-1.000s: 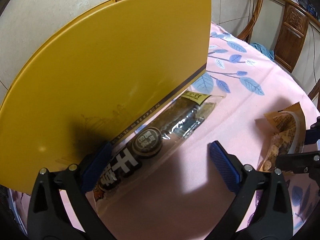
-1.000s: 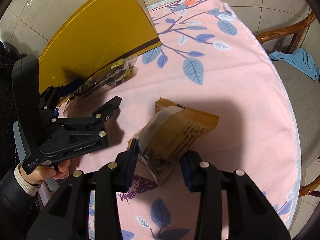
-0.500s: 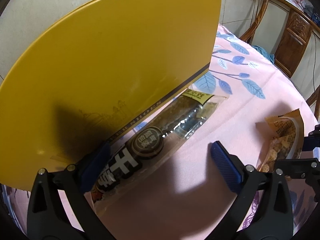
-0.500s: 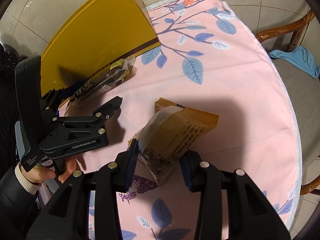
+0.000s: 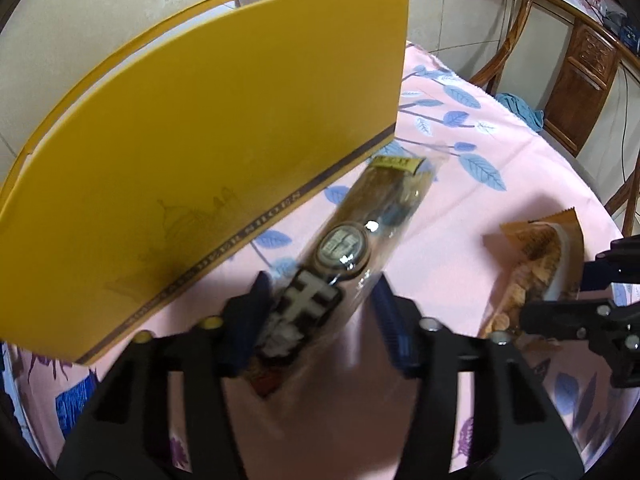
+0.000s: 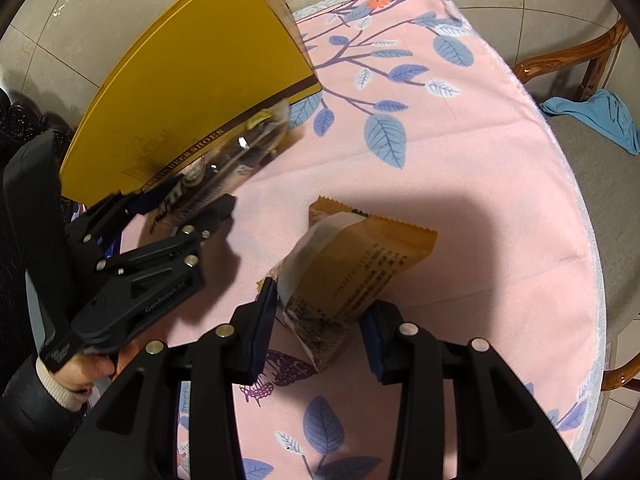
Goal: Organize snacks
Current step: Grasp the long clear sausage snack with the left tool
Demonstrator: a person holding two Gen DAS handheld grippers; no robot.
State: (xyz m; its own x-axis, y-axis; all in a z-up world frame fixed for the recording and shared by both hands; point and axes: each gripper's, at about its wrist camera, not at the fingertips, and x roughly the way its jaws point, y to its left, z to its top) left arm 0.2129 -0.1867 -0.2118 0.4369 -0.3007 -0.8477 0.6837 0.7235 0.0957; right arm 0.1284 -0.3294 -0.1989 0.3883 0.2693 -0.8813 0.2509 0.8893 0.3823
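A long clear snack pack (image 5: pixel 344 248) with a round dark label lies between the blue pads of my left gripper (image 5: pixel 322 320). The jaws are closing and the pads press its near end, which tilts away from the yellow shoe box (image 5: pixel 180 140). In the right wrist view the same pack (image 6: pixel 240 152) reaches from the left gripper (image 6: pixel 180 208) towards the box (image 6: pixel 192 92). My right gripper (image 6: pixel 320 320) is shut on an orange snack bag (image 6: pixel 360 264), holding its clear lower end. That bag (image 5: pixel 536 256) also shows at the right of the left wrist view.
A pink tablecloth (image 6: pixel 440 160) with blue leaves covers the round table. A wooden chair (image 6: pixel 568 60) with a blue cloth (image 6: pixel 600 116) on its seat stands past the table's right edge. A person's hand (image 6: pixel 92 368) holds the left gripper. A wooden cabinet (image 5: pixel 580 80) stands at the back.
The left gripper's jaws have come together from wide open onto the long snack pack, which has swung away from the yellow box. The right gripper and orange bag have not moved.
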